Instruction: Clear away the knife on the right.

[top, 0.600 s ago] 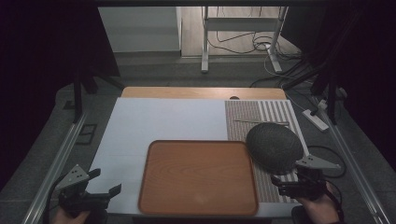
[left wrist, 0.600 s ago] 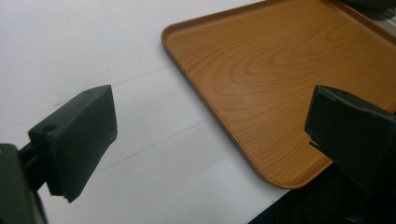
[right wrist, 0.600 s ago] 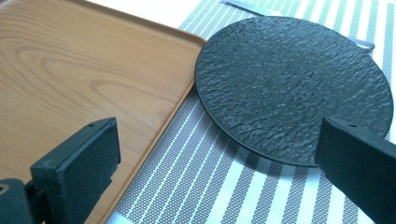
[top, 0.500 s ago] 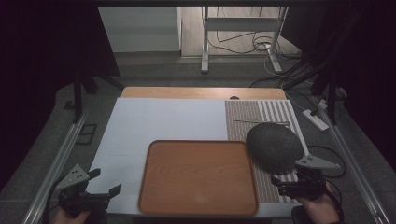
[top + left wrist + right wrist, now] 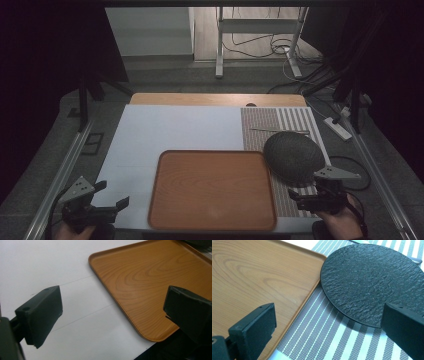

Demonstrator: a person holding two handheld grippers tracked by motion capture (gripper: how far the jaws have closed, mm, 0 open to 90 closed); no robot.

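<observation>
Lying bare, wooden tray beside dark round plate.

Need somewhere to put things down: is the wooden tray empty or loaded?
Empty. The wooden tray shows bare wood grain across its whole surface; the dark round plate lies beside it on the striped mat.

Right gripper with black jaws spread wide, round black rough-textured slate plate on grey-and-white striped placemat, rectangular brown wood-grain tray just beside plate
</observation>
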